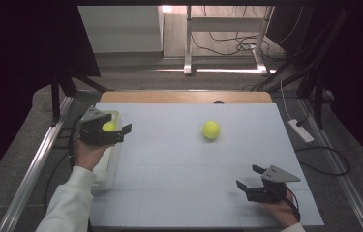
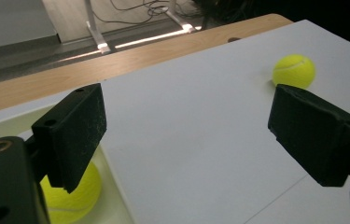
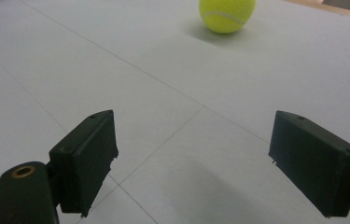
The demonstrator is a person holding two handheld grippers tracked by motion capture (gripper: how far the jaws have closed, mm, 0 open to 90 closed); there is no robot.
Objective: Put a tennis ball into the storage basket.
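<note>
The ball [image 1: 211,129] on the table [image 1: 179,188] lies ahead-left of the right gripper [image 1: 250,180], jaws wide open and empty; the left gripper [image 1: 119,126], likewise open, hovers over the bin [image 1: 105,166].

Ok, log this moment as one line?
left tool: open, over white plastic tray | yellow tennis ball: in tray | second ball: on table | right tool: open, empty

Tray ball [image 2: 72,193] half behind tongs

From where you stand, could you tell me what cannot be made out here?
- Tennis ball in the tray: left gripper view, lower part cut off by the frame edge, left side behind the jaw.
- White tray: high view, partly covered by the left gripper and hand.
</note>
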